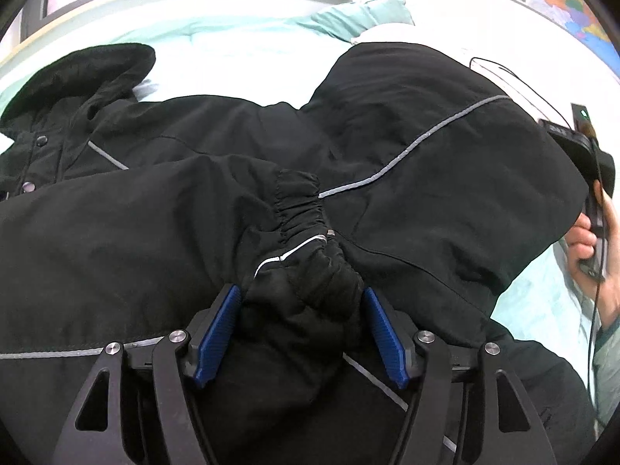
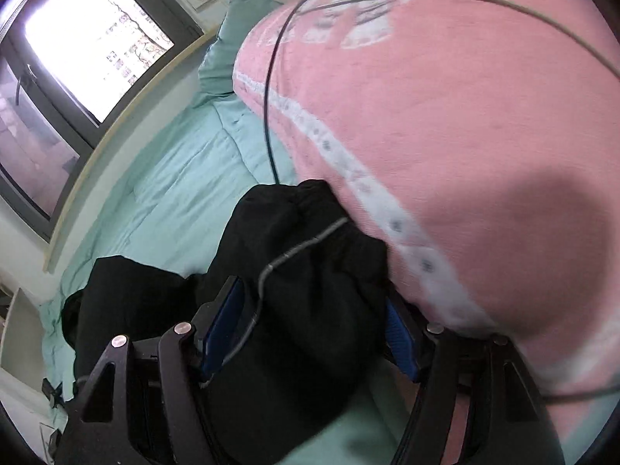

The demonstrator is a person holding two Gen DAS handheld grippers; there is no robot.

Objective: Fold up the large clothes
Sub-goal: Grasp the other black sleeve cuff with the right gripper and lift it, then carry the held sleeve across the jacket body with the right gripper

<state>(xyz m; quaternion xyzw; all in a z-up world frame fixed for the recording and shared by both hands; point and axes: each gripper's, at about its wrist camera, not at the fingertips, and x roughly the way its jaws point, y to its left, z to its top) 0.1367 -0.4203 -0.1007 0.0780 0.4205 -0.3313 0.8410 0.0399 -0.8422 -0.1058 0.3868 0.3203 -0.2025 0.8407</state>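
A black jacket (image 1: 155,213) with grey piping lies spread on a mint bed sheet (image 1: 232,50), its hood (image 1: 85,69) at the far left. My left gripper (image 1: 300,290) is low over the jacket's middle. An elasticated sleeve cuff (image 1: 306,232) is bunched between its blue pads (image 1: 217,329), and the cloth touches both. A hand (image 1: 593,232) at the right edge holds the other gripper's body, and the jacket's right side rises towards it. In the right wrist view my right gripper (image 2: 310,294) has a thick wad of black jacket cloth (image 2: 310,240) filling its jaws, off the sheet (image 2: 174,193).
A pink quilt (image 2: 465,116) with a white band bulges close on the right of my right gripper. A thin black cable (image 2: 271,77) hangs across it. A mint pillow (image 1: 360,19) lies at the bed's far end. A window (image 2: 97,38) and ledge run along the bed's far side.
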